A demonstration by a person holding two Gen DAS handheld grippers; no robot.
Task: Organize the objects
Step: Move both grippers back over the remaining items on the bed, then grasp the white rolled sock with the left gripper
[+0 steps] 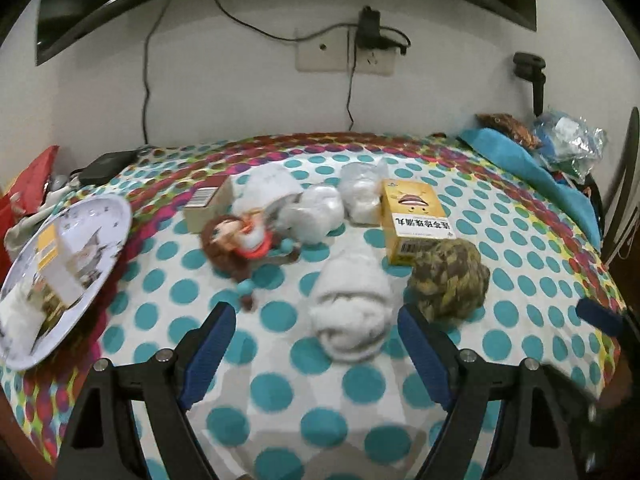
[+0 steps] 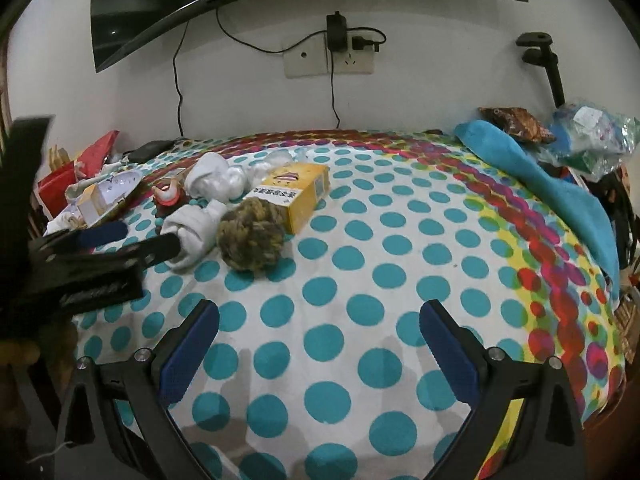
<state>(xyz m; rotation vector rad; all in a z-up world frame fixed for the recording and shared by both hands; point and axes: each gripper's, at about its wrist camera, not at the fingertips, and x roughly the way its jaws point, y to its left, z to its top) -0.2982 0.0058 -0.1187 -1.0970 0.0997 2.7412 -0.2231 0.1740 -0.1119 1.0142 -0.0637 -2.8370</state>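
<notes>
My left gripper (image 1: 316, 312) is open, its fingers either side of a rolled white sock (image 1: 350, 308) lying on the dotted cloth; it also shows in the right wrist view (image 2: 136, 240). A camouflage knitted ball (image 1: 448, 276) lies just right of the sock, with a yellow box (image 1: 414, 218) behind it. A brown-haired doll (image 1: 240, 244), a beige box (image 1: 208, 208) and white bundles (image 1: 316, 212) lie further back. My right gripper (image 2: 320, 320) is open and empty over bare cloth, right of the ball (image 2: 250, 238) and yellow box (image 2: 298, 194).
A round white plate (image 1: 100, 216) at the left holds a white-and-yellow box (image 1: 60, 264). A blue towel (image 2: 532, 172), a brown item and plastic bags (image 2: 592, 136) lie at the right. Red packaging (image 2: 76, 168) sits at the left. Wall socket and cables hang behind.
</notes>
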